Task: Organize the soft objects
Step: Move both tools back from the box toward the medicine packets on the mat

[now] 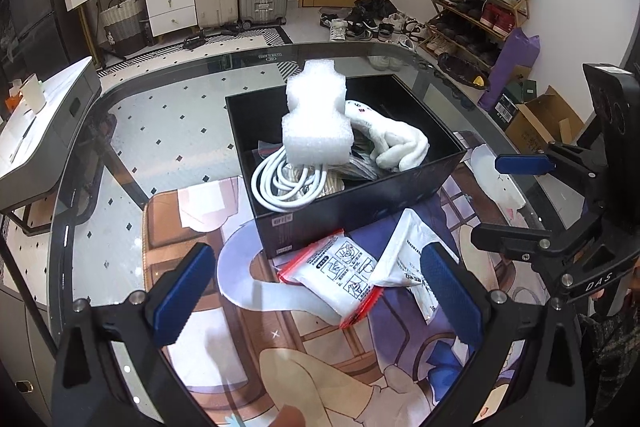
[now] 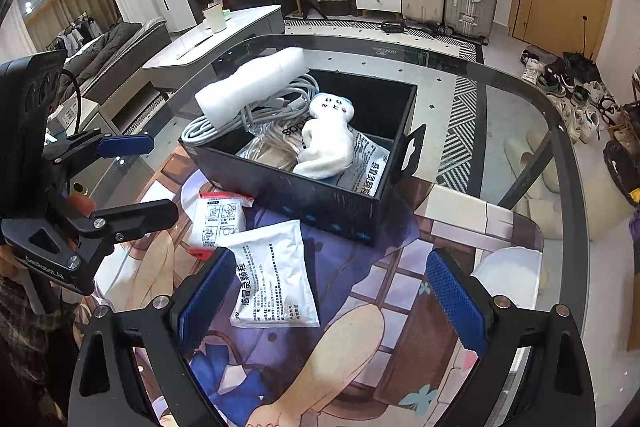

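A black box (image 1: 360, 205) (image 2: 320, 195) stands on a printed mat on the glass table. Inside lie a white foam block (image 1: 316, 119) (image 2: 252, 83), a coiled white cable (image 1: 284, 183) (image 2: 224, 123), a white plush toy (image 1: 394, 139) (image 2: 328, 139) and a sachet (image 2: 370, 167). In front of the box lie a red-edged pouch (image 1: 340, 275) (image 2: 218, 219) and a white sachet (image 1: 412, 259) (image 2: 272, 279). My left gripper (image 1: 316, 291) is open above the pouches. My right gripper (image 2: 328, 295) is open and empty above the white sachet.
The printed mat (image 1: 320, 367) (image 2: 360, 347) covers the near part of the glass table (image 1: 168, 131). A white round item (image 2: 516, 271) lies at the mat's right. Suitcases, a dresser, a shoe rack and a side table stand beyond the table.
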Demonstrator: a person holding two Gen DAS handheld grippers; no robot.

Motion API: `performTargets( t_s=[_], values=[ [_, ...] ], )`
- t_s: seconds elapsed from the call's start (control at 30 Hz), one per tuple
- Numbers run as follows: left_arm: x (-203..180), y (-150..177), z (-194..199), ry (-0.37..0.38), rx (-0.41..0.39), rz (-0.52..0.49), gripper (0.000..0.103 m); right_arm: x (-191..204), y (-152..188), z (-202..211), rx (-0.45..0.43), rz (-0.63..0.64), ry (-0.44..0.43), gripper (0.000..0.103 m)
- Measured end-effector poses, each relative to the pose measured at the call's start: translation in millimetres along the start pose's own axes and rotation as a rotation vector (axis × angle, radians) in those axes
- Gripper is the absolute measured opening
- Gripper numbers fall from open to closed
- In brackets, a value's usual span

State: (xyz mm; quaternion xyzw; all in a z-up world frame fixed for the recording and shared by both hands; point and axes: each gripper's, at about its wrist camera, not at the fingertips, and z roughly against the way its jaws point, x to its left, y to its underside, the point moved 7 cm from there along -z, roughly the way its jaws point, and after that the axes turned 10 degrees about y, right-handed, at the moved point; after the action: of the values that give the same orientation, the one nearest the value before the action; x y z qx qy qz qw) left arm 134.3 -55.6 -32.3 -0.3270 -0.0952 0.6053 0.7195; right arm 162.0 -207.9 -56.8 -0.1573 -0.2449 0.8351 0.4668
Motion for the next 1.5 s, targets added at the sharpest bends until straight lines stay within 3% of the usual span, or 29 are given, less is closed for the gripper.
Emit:
performTargets(
  t_s=[0.83,1.5],
  values=[
    [19,16,-34,0.009,0.063,0.092,0.103,37,31,-27,0.073,0.101,-0.009,0.097],
    [22,17,-58,0.019,0.09,0.147,0.103,55,26,-58,0.108,0.117,-0.012,0.097]
  ],
)
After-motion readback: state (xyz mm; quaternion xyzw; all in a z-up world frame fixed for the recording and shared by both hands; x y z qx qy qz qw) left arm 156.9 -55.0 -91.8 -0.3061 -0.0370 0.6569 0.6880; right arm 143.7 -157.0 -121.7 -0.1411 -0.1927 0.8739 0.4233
